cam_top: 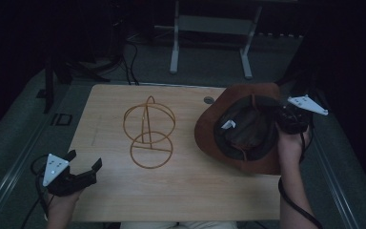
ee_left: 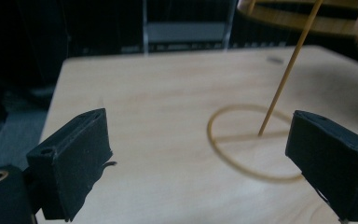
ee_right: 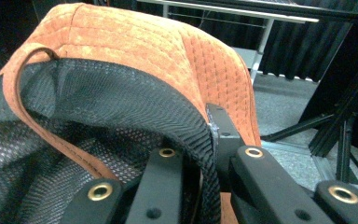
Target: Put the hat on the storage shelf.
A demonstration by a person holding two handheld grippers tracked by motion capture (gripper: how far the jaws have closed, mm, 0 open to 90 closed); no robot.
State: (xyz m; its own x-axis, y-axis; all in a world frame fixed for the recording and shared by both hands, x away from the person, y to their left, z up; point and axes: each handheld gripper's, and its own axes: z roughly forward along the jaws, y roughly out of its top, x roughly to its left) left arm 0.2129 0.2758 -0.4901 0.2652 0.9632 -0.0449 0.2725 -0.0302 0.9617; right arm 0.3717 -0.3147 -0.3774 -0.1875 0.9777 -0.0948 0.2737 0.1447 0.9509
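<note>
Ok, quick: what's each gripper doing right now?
Left gripper: open, jaws wide apart, holding nothing.
Right gripper: shut on the hat, at its inner band.

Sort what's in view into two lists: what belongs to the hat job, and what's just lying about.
In the job:
brown hat, clamped at its inner band
right gripper, shut on it
wire hat stand, upright on the table
left gripper, open, empty

Lying about:
metal frame on the floor beyond the table
</note>
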